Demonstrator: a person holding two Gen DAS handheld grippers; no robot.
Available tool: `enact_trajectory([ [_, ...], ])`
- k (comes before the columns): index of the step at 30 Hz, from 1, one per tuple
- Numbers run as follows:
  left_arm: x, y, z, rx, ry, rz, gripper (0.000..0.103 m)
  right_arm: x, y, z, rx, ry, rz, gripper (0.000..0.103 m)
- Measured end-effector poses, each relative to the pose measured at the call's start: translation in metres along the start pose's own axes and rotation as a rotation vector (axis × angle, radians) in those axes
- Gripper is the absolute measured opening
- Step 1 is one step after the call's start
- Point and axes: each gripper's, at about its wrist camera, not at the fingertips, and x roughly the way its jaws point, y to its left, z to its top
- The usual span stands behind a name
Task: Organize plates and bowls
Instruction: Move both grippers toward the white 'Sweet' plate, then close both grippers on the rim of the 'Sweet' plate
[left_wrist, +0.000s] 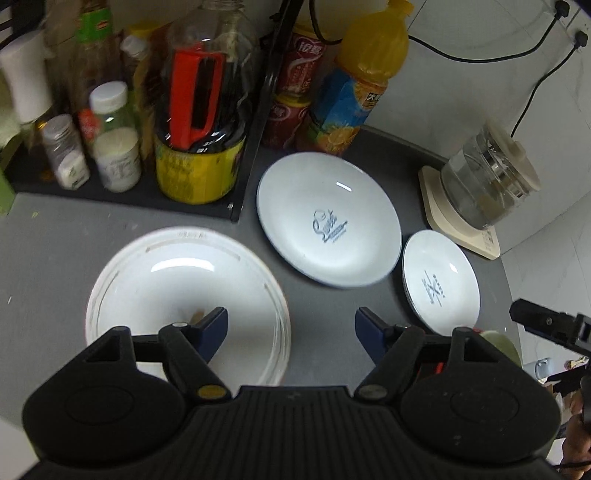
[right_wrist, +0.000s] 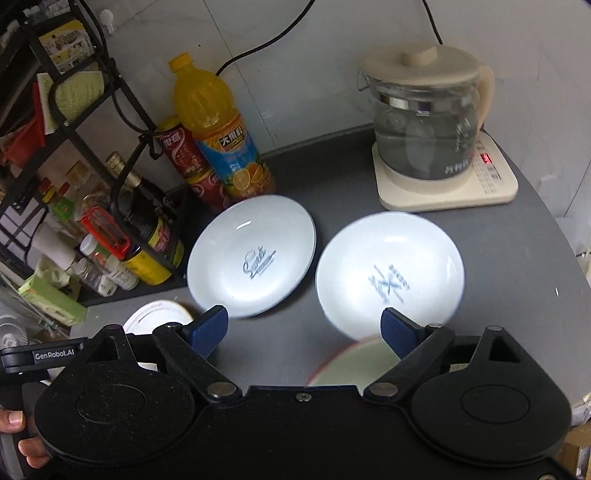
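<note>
A large white plate with blue script (left_wrist: 328, 225) (right_wrist: 253, 254) lies mid-counter. A smaller white plate with a blue mark (left_wrist: 441, 280) (right_wrist: 389, 275) sits to its right. A white bowl with worn rim lines (left_wrist: 184, 299) (right_wrist: 157, 314) rests at the near left. My left gripper (left_wrist: 291, 326) hovers open over that bowl's right rim, its left pad above the bowl's inside. My right gripper (right_wrist: 304, 328) is open above bare counter, in front of both plates. A red-rimmed bowl (right_wrist: 351, 363) shows partly under it.
A black rack with bottles and jars (left_wrist: 122, 129) (right_wrist: 110, 206) stands at the left. An orange juice bottle (left_wrist: 354, 85) (right_wrist: 221, 133) and red cans (right_wrist: 184, 151) stand behind the plates. A glass kettle on a cream base (left_wrist: 487, 184) (right_wrist: 432, 122) sits at right, near the counter's curved edge.
</note>
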Motion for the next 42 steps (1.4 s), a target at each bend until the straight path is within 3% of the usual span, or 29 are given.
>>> enact_trajectory([
  [14, 0.034, 0.013, 0.017, -0.091, 0.041, -0.043, 0.070, 0.036, 0.020, 0.032, -0.069, 0.054, -0.025, 0.089],
  [18, 0.044, 0.012, 0.018, -0.125, 0.046, -0.033, 0.063, 0.052, 0.022, 0.041, -0.117, 0.072, -0.017, 0.088],
  [25, 0.059, 0.012, 0.021, -0.235, 0.013, 0.009, 0.047, 0.089, 0.020, 0.063, -0.183, 0.140, 0.028, 0.073],
  [32, 0.074, 0.009, 0.027, -0.345, -0.017, 0.033, 0.031, 0.127, 0.015, 0.083, -0.230, 0.198, 0.072, 0.064],
  [42, 0.106, 0.004, 0.031, -0.467, -0.055, 0.092, 0.024, 0.189, 0.010, 0.095, -0.287, 0.287, 0.089, 0.050],
])
